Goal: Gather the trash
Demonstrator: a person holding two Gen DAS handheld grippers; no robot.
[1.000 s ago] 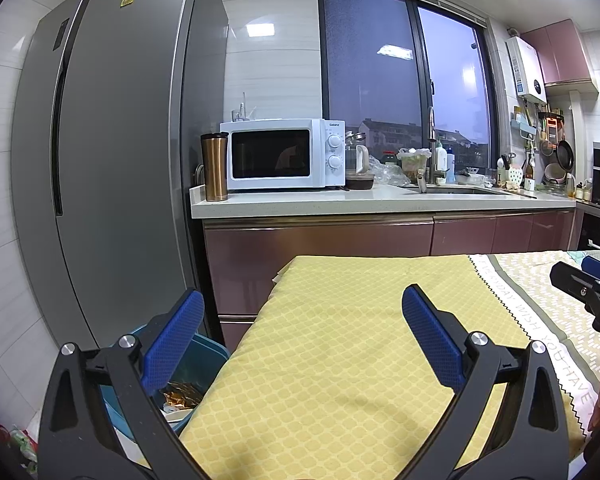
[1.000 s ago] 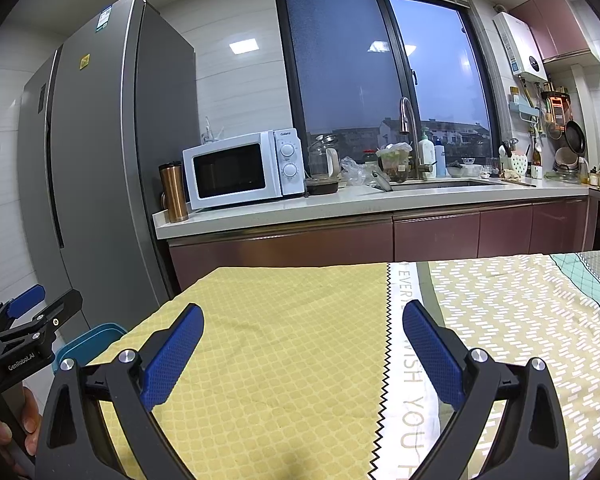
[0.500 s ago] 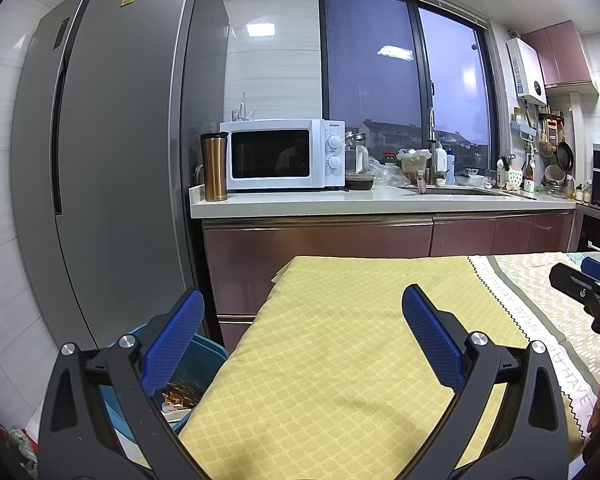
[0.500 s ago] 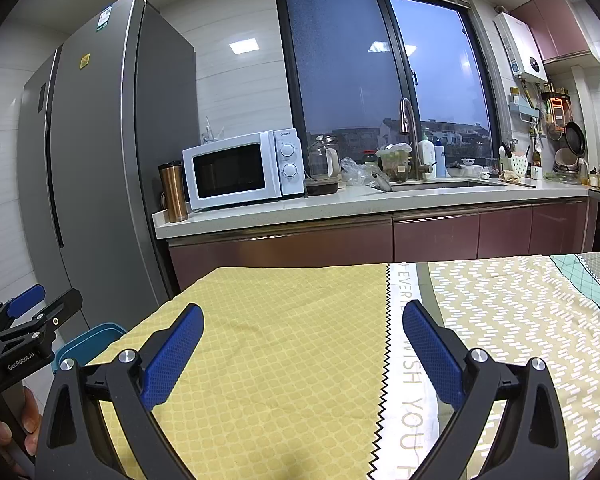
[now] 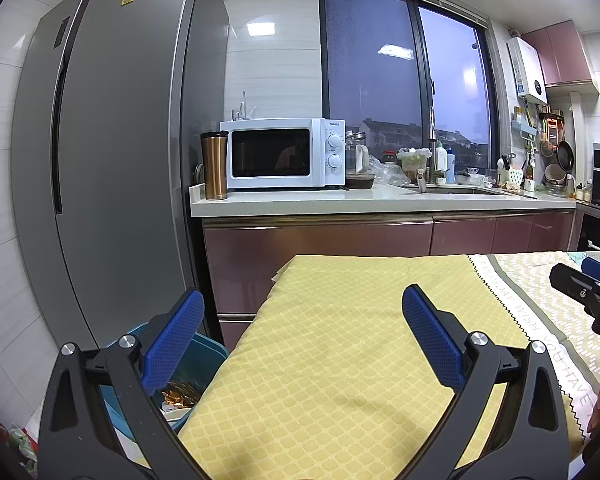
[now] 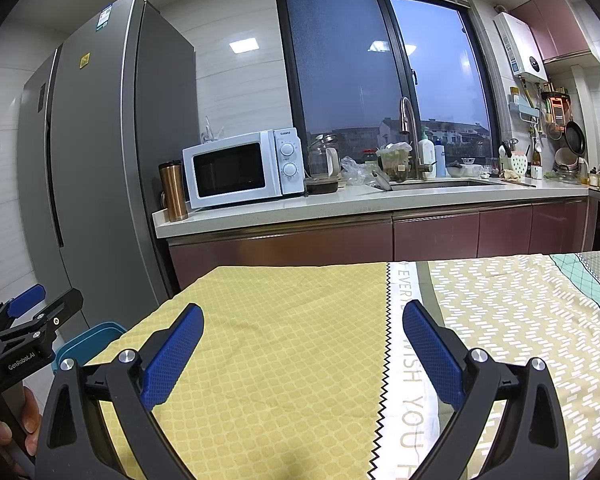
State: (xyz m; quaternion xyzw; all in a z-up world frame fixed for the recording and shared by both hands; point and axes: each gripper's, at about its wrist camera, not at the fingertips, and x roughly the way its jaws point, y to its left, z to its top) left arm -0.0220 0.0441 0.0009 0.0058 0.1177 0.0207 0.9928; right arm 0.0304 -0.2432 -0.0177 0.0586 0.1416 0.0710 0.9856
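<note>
Fingers [image 5: 172,340] of our left gripper [image 5: 300,336] and right gripper [image 6: 300,340] spread wide, empty, level over the yellow-clothed bench [image 5: 340,360]; trash bin [image 5: 204,354], wrappers inside, at eight o'clock off its edge.

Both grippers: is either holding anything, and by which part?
Nothing is held. The left gripper and right gripper are open over the yellow tablecloth.

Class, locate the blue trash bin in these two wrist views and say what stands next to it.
The blue trash bin sits on the floor at lower left in both views, beside the table's left edge, before the grey fridge.
</note>
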